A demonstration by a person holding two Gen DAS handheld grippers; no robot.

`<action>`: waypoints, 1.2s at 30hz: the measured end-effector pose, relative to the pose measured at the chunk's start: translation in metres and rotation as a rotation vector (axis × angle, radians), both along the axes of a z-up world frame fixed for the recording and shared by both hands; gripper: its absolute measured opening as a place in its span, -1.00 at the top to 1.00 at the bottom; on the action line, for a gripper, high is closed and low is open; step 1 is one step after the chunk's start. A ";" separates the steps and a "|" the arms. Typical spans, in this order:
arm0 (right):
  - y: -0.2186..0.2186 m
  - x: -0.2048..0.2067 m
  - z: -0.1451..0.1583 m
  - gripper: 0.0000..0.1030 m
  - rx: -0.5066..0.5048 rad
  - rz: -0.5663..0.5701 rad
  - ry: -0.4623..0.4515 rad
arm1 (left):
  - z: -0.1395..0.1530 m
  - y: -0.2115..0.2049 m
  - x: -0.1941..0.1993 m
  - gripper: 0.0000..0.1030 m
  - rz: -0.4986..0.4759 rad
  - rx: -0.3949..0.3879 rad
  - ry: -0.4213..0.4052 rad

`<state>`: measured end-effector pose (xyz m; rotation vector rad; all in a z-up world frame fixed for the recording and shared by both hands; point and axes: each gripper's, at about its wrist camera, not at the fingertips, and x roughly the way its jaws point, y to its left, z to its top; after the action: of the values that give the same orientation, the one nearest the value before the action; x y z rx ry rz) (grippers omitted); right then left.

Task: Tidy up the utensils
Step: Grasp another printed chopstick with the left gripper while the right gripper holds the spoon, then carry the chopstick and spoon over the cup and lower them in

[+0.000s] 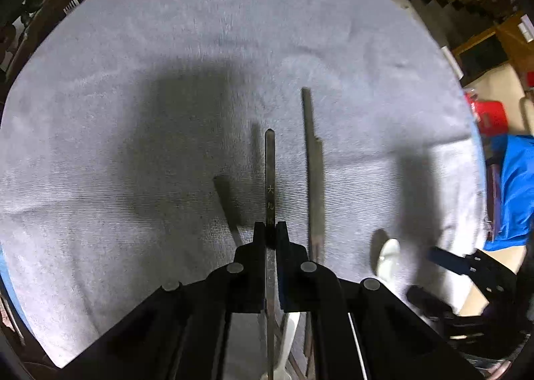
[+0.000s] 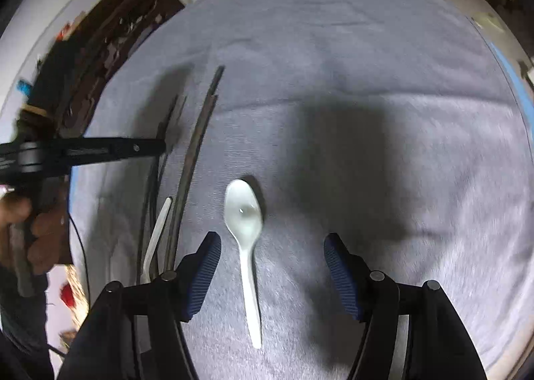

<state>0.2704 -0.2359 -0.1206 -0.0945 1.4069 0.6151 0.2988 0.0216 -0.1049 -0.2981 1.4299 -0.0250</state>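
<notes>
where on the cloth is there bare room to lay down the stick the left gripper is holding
The grey cloth is bare right of the white spoon, out to its far and right edges. It is also bare left of the held chopstick in the left gripper. It is crowded between that stick and the spoon: the dark chopstick pair and a second white utensil lie there.

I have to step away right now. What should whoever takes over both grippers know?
Left gripper: shut on a dark chopstick over the grey cloth.
Right gripper: open, above the white spoon, not gripping it.
Beside them: a dark chopstick pair and a second white utensil.
Done: chopstick gripped.
Left: place it, then the spoon.
</notes>
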 end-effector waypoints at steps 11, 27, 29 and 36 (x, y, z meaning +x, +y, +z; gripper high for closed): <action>0.062 -0.005 -0.014 0.12 -0.242 0.104 -0.067 | 0.007 0.040 -0.068 0.90 0.028 0.065 0.034; 0.033 0.008 0.006 0.37 -0.146 -0.043 -0.100 | 0.015 0.087 -0.090 0.90 0.161 0.035 -0.063; 0.028 0.010 0.013 0.37 -0.127 -0.061 -0.116 | 0.029 0.098 -0.091 0.90 0.191 0.025 -0.097; -0.001 0.003 0.042 0.37 -0.015 -0.131 -0.161 | 0.096 0.113 -0.119 0.90 0.273 -0.007 -0.253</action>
<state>0.2738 -0.2365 -0.0784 -0.0618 1.2507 0.4779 0.1801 0.1346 -0.0092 -0.4767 1.1297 0.1504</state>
